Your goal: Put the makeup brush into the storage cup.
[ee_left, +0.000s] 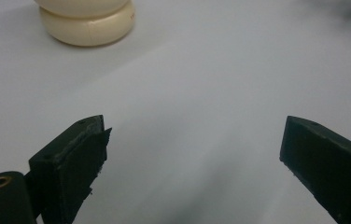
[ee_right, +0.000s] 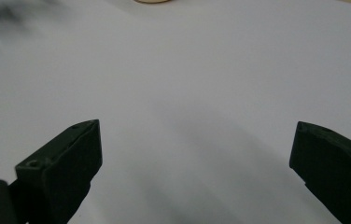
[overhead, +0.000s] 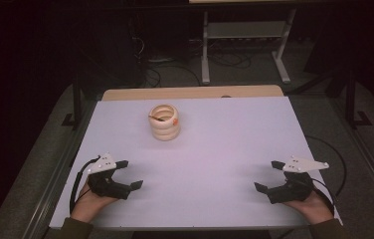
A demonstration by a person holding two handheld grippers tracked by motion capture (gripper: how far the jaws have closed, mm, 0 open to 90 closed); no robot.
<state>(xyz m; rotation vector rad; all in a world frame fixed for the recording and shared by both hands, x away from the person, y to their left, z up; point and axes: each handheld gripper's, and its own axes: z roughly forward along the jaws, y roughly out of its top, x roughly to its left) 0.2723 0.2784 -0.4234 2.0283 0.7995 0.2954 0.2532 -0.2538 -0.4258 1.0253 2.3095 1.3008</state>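
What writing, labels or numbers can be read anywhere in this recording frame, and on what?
None can be read.
Stack of cream rings: an orange mark on its side in the high view, too small to read.
Same stack in the left gripper view: a faint reddish mark at the edge, too blurred to read.

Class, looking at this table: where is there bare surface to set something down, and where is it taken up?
Bare: the white table between the left gripper and right gripper, and right of the stack of cream rings. Taken: only the rings' spot, far centre-left.
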